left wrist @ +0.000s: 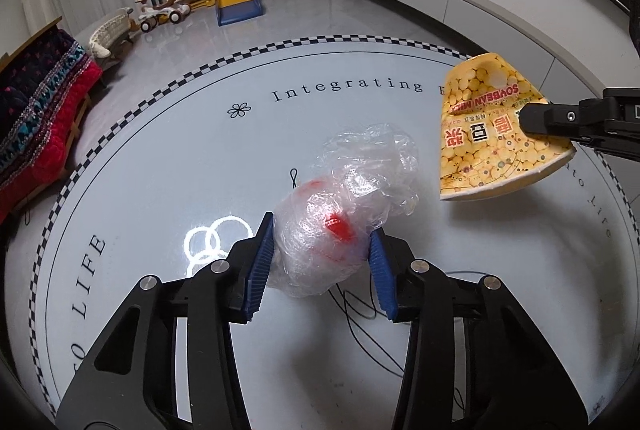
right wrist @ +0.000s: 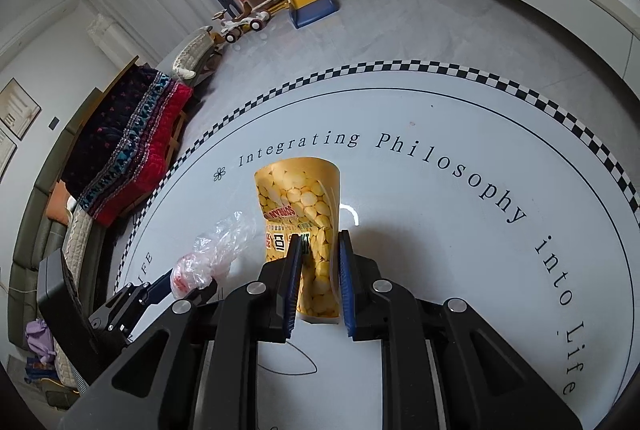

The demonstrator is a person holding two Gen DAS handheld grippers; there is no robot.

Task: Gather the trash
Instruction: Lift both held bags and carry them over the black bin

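Between ribbed blue tongs (left wrist: 321,254), crinkled plastic bag (left wrist: 340,218).

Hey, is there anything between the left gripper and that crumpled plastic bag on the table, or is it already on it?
Nothing visible stands between them. The left gripper has its blue pads pressed on both sides of the crumpled plastic bag. The right gripper is shut on the yellow soybean milk cup, off to one side.
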